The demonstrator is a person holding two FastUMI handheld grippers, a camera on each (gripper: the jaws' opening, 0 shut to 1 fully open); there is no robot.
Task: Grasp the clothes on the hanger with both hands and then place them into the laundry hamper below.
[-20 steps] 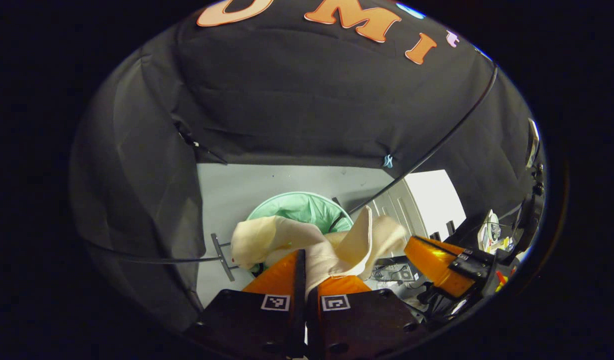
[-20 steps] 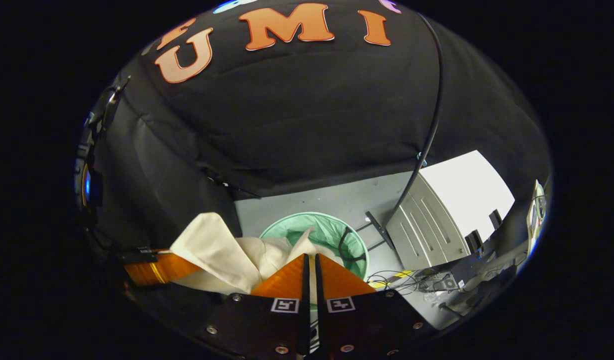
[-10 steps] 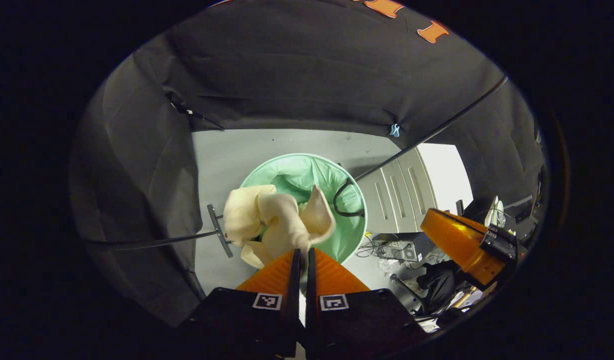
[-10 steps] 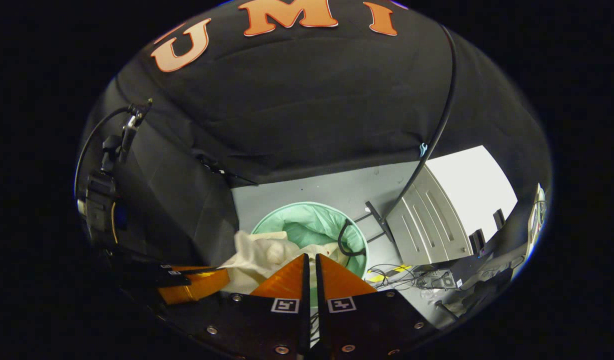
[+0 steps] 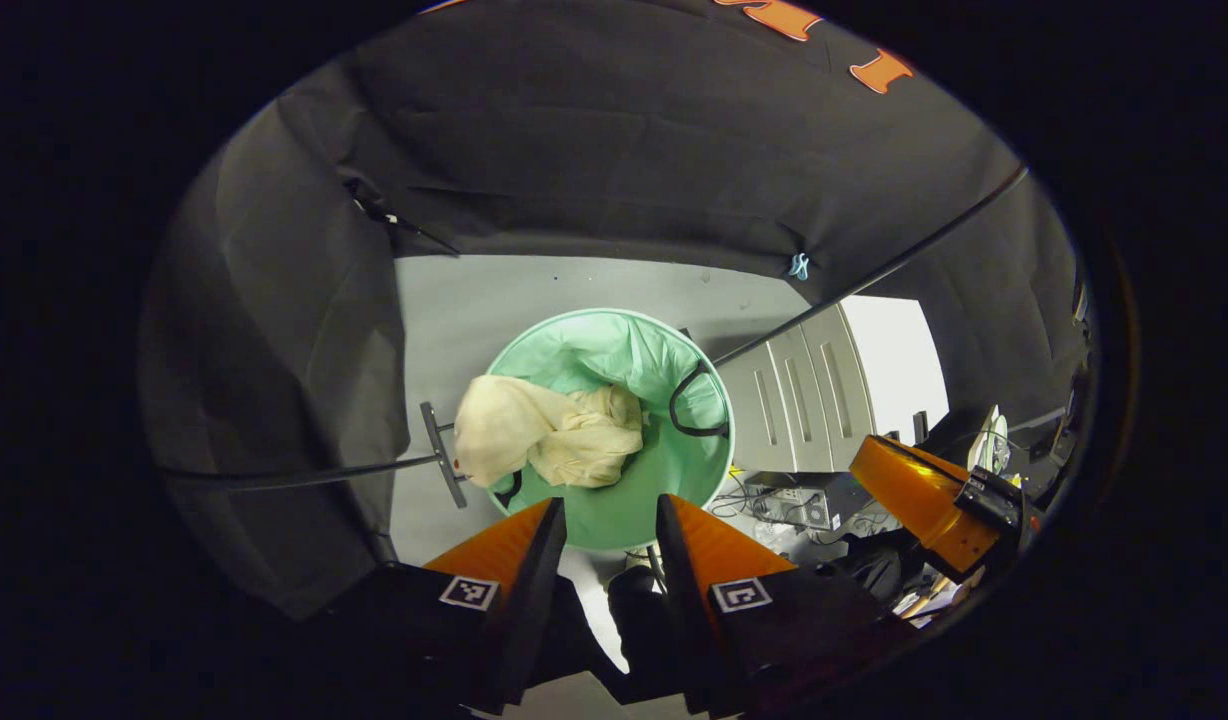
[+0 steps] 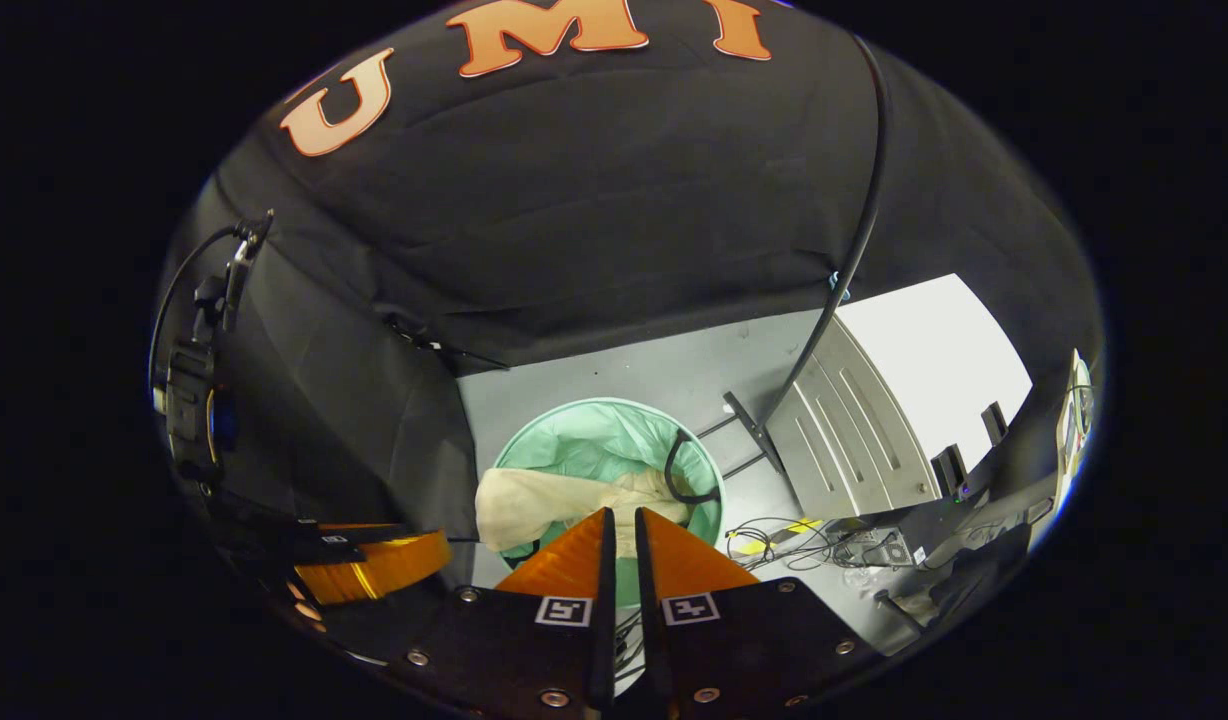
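The cream-coloured clothes [image 5: 544, 435] lie bunched in the mint-green laundry hamper [image 5: 614, 325] on the floor, with one fold draped over its left rim. My left gripper [image 5: 609, 512] hangs above the hamper's near edge, open, with nothing between its fingers. Off to the right of the hamper, the right gripper [image 5: 914, 490] holds nothing. In the right gripper view the clothes [image 6: 534, 500] rest in the hamper [image 6: 594, 408] below my right gripper [image 6: 622, 518], whose fingers stand close together with no cloth between them. The left gripper [image 6: 374, 565] shows at lower left.
A white drawer cabinet [image 5: 804, 390] stands right of the hamper. The rack's black poles and a foot bar [image 5: 442, 468] flank the hamper. Loose cables [image 6: 804, 540] lie on the grey floor at the right. Camera gear [image 6: 189, 400] is mounted at the left.
The right gripper let go of the clothes first and drew away. My left gripper then opened, and the clothes dropped from its fingers into the hamper.
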